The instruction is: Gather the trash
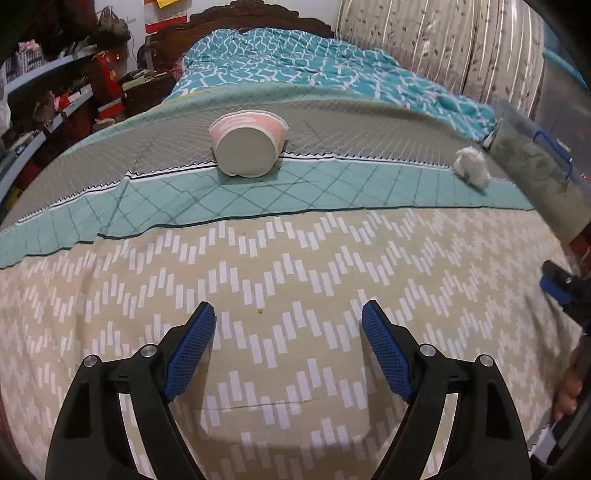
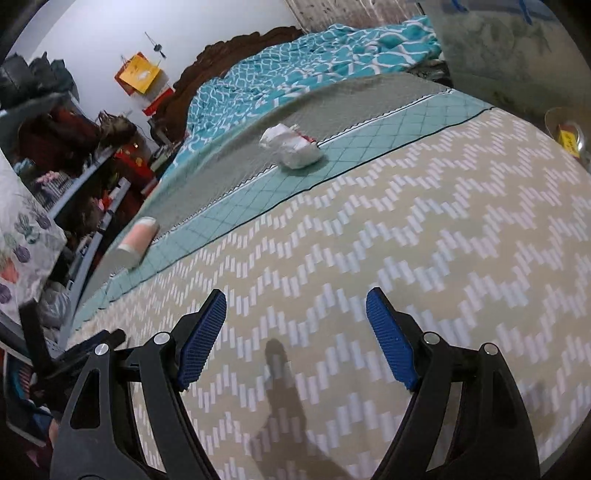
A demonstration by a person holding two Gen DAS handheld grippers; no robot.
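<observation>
My left gripper and right gripper gape wide over the bedspread; a tipped paper cup and a crumpled wrapper lie ahead.

Patterned bed, carved headboard, cluttered shelves

The clear bin is blurred, cut off at right.

Black gripper frames, silver screws, blue textured fingers.
</observation>
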